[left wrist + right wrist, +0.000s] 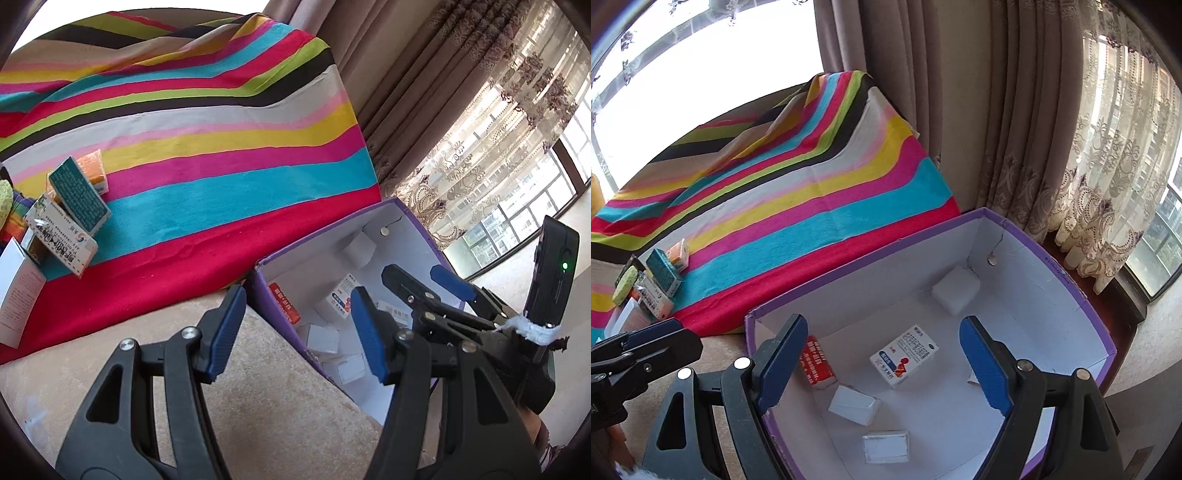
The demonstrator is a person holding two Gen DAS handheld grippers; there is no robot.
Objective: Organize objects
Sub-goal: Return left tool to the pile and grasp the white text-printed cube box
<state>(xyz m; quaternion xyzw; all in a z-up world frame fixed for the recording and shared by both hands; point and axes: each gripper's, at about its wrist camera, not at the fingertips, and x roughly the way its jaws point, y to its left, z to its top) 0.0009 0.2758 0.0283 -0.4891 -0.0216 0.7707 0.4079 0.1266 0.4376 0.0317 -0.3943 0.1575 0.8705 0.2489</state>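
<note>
A purple box point(1071, 280) with a white inside holds several small medicine packs, among them a white and blue pack point(904, 357) and a red pack point(817, 363). My right gripper point(882, 365) is open and empty, hanging over the box. My left gripper point(299, 332) is open and empty at the box's left wall point(280, 325); my right gripper point(421, 284) also shows in that view, over the box. More packs lie on the striped cloth at the left: a teal pack point(79, 195), an orange pack point(94, 170), a white printed pack point(61, 236).
The striped cloth point(221, 147) covers a raised surface behind the box. Beige carpet-like fabric point(258, 398) lies under my left gripper. Curtains point(1015, 129) and a window stand at the right. A yellow-green sponge point(625, 284) lies by the loose packs.
</note>
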